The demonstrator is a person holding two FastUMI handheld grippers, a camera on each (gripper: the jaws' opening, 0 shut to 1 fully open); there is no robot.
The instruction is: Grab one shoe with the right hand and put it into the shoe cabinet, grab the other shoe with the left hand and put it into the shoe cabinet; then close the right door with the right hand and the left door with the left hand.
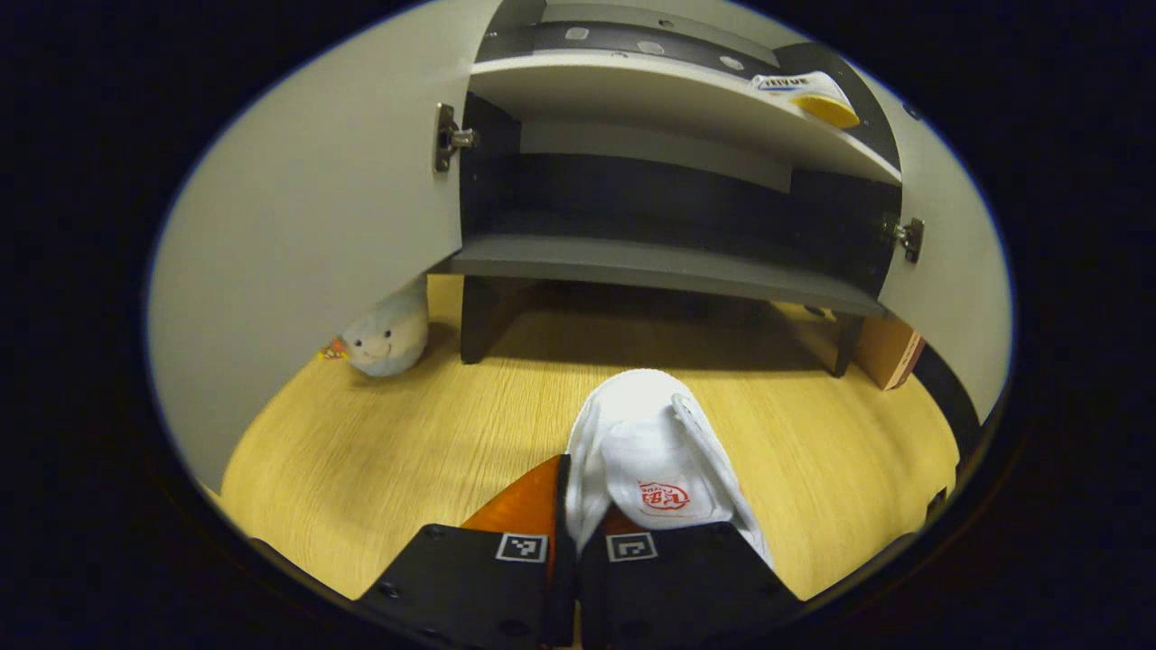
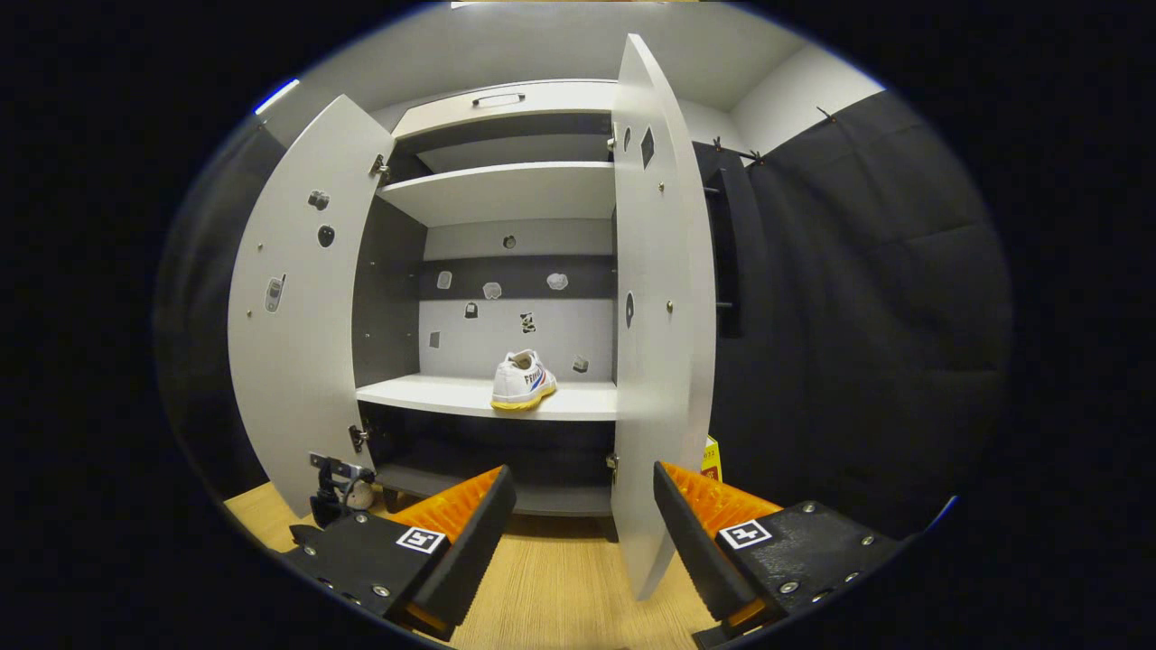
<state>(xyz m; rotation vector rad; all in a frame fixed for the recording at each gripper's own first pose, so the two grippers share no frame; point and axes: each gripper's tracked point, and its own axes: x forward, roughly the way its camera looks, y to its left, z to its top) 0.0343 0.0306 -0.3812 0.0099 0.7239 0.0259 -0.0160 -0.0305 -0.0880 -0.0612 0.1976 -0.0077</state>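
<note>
The left gripper [image 1: 564,542] jaws pinch the second shoe [image 1: 650,460], toe pointing ahead toward the shoe cabinet [image 1: 668,262], while the right gripper [image 2: 578,506] jaws hang spread before the right door [image 2: 655,298], 1 shoe [image 2: 522,381] already shelved.

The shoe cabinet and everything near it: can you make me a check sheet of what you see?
Surface: wooden floor, bare around the shoe.
Job's things: cabinet with both doors open; one shoe on the middle shelf; second shoe held low in front of the cabinet.
Clutter: small plush toy by the left door; a box by the right door.
Grippers: left gripper shut on the second shoe; right gripper open, empty, facing the right door.
Cables: nothing seen.
Surroundings: black cloth wall.
</note>
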